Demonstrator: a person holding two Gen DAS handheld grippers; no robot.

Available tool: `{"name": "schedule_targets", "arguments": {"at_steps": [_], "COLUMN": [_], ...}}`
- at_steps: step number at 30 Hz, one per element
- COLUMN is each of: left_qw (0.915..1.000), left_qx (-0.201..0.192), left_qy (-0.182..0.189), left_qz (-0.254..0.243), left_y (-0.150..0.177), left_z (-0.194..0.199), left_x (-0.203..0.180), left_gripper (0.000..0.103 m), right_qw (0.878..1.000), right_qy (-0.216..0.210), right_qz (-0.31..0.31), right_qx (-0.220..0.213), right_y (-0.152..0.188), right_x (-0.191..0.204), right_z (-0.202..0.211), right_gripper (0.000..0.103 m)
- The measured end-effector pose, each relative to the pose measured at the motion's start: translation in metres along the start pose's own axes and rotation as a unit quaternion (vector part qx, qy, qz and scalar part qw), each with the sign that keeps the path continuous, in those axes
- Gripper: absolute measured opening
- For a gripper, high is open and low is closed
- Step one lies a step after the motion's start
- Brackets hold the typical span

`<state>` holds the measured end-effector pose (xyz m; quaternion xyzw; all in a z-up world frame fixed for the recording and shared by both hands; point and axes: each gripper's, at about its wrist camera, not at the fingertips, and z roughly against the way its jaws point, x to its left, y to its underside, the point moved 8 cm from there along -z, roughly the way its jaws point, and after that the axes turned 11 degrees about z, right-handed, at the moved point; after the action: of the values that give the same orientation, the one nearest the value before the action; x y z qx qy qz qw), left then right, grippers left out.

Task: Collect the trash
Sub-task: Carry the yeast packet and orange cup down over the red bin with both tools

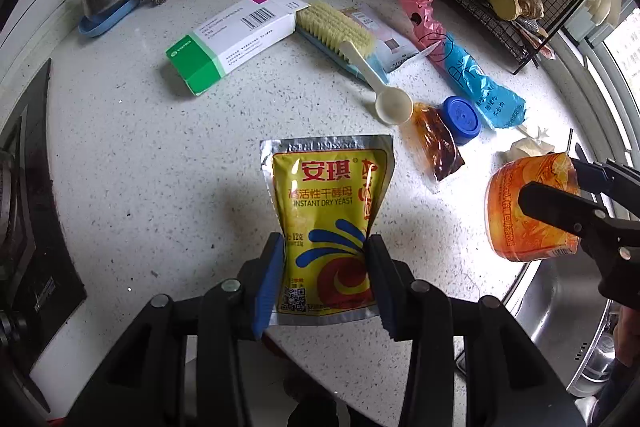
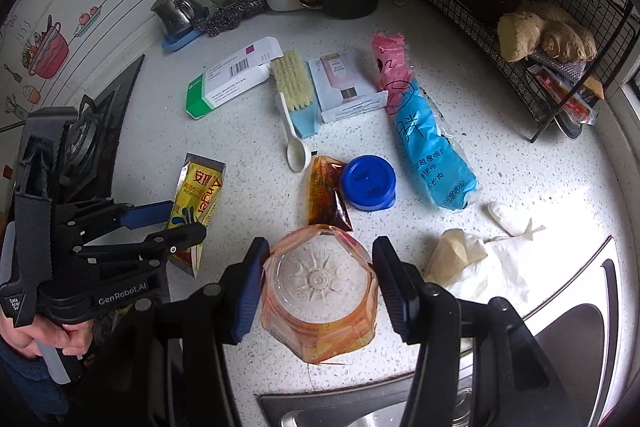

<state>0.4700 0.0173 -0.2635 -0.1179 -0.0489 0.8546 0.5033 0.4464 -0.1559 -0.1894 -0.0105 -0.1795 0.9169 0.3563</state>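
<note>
Left wrist view: nearest the camera, the left gripper pinches a yellow yeast sachet by its lower half, the blue pads pressing into both edges so the foil buckles between them; the sachet hangs clear above the speckled counter. To the right, the right gripper clamps an orange plastic bottle near the sink. Farther off lie a brown sauce packet, a blue cap, a white scoop, a brush and a green-and-white carton.

Right wrist view: closest in, the right gripper is partly closed on the orange plastic bottle, pads touching its sides, its clear base facing the camera. At left, the left gripper grips the yeast sachet, with a hand on the handle. Beyond the bottle sit the sauce packet and blue cap, just beside each other. A blue-and-pink wrapper lies to the right, crumpled tissue near the sink edge.
</note>
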Motion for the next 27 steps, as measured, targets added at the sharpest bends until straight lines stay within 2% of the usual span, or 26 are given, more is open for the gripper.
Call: {"name": "schedule_targets", "arguments": {"at_steps": [6, 14, 21, 27], "left_qw": [0.9998, 0.999, 0.9983, 0.9982], "left_qx": [-0.018, -0.037, -0.042, -0.032], "left_qy": [0.006, 0.015, 0.018, 0.023], "left_qz": [-0.004, -0.022, -0.036, -0.046], "left_y": [0.03, 0.102, 0.174, 0.237], "left_z": [0.047, 0.098, 0.127, 0.132], "left_x": [0.02, 0.054, 0.087, 0.112], "left_gripper": [0.04, 0.04, 0.04, 0.04], "right_qw": [1.0, 0.999, 0.999, 0.998], "right_qy": [0.001, 0.016, 0.02, 0.033], "right_qz": [0.015, 0.012, 0.007, 0.007], "right_qx": [-0.01, -0.03, -0.041, -0.049], "right_y": [0.016, 0.056, 0.104, 0.142], "right_x": [0.039, 0.104, 0.172, 0.22], "right_z": [0.012, 0.031, 0.043, 0.041], "right_gripper": [0.05, 0.05, 0.05, 0.05]}}
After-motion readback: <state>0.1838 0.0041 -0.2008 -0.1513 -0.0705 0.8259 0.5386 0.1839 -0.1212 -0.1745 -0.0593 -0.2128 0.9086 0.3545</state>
